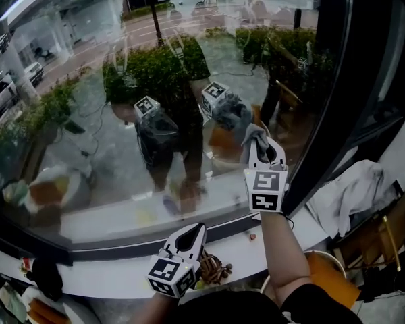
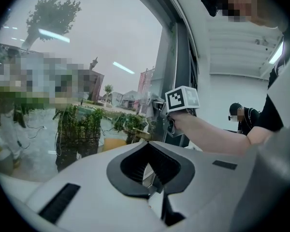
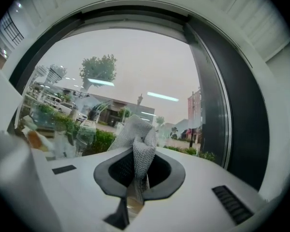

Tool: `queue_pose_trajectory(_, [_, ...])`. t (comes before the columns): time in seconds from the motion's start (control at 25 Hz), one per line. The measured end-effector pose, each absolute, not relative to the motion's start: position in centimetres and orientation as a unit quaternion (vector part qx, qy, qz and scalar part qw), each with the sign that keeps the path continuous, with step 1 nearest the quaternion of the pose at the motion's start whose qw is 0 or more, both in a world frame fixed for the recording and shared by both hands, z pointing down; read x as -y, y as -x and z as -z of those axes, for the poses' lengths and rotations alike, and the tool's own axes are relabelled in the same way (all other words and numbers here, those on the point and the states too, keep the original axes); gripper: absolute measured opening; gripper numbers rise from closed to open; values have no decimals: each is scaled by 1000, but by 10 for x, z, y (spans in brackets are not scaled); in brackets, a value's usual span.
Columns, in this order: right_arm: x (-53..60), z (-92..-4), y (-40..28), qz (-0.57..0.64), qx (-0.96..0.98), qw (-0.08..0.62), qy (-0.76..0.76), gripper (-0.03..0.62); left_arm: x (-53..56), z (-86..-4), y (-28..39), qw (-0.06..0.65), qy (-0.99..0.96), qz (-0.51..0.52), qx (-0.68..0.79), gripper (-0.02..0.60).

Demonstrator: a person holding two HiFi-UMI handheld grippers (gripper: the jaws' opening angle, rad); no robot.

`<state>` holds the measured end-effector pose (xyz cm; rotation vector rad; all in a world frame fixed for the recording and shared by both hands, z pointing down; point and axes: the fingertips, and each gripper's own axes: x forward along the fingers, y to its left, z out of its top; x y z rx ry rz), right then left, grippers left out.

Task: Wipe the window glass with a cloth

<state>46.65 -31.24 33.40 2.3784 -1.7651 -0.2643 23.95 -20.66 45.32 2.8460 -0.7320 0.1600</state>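
The window glass (image 1: pixel 108 147) fills most of the head view and mirrors the person and both grippers. My right gripper (image 1: pixel 260 144) is raised at the pane's right side, near the dark frame, shut on a grey mesh cloth (image 1: pixel 252 134) that bunches out past its tips at the glass. In the right gripper view the cloth (image 3: pixel 137 141) stands up from between the jaws of the right gripper (image 3: pixel 134 185). My left gripper (image 1: pixel 196 231) hangs low over the sill, shut and holding nothing; the left gripper (image 2: pixel 157 190) looks toward the right gripper's marker cube (image 2: pixel 182 99).
A white sill (image 1: pixel 115 272) runs under the glass, with a small brown clump (image 1: pixel 214 268) on it beside the left gripper. The dark window frame (image 1: pixel 327 113) rises at the right. A white fabric (image 1: pixel 351 194) and a wooden chair (image 1: pixel 378 241) lie further right. Another person (image 2: pixel 244 117) stands behind.
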Motion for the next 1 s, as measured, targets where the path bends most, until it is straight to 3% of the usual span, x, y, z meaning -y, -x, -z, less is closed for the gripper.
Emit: queue_pose_trajectory(1.0, [312, -339, -470, 78, 589, 77, -801, 41, 206, -445, -217, 107, -955, -44, 273, 8])
